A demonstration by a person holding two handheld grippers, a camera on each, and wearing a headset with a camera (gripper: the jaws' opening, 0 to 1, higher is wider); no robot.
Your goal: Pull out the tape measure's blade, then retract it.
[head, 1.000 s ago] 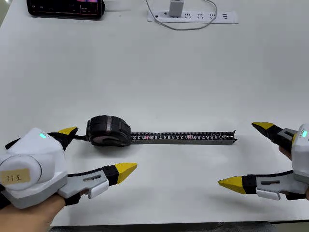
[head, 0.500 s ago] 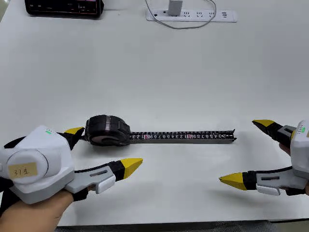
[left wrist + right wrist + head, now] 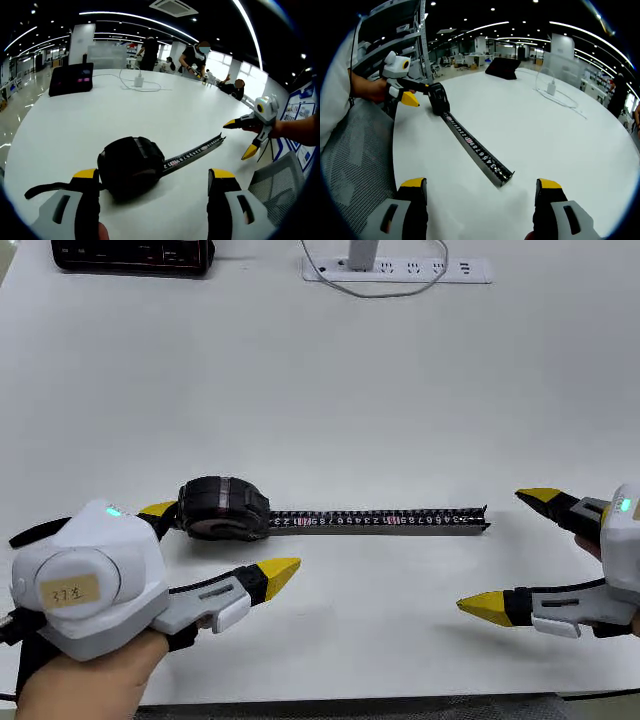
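Note:
A black tape measure case point(image 3: 223, 509) point(image 3: 131, 165) point(image 3: 438, 98) lies on the white table point(image 3: 330, 390). Its dark blade point(image 3: 380, 521) point(image 3: 196, 150) point(image 3: 475, 145) stretches to the right and ends in a hook point(image 3: 485, 517) point(image 3: 504, 178). My left gripper point(image 3: 222, 540) point(image 3: 152, 177) is open, its yellow-tipped jaws either side of the case's near left end without touching it. My right gripper point(image 3: 512, 552) point(image 3: 482, 185) is open too, a short way right of the hook, holding nothing.
A white power strip point(image 3: 398, 270) with a cable and plug lies at the table's far edge, and a dark tablet point(image 3: 132, 254) point(image 3: 70, 79) point(image 3: 503, 67) at the far left. The table's near edge point(image 3: 380, 698) runs just below both grippers. People stand in the background.
My left gripper has crept right and slightly forward towards the case. The right gripper has barely moved. Tape case and blade lie as before.

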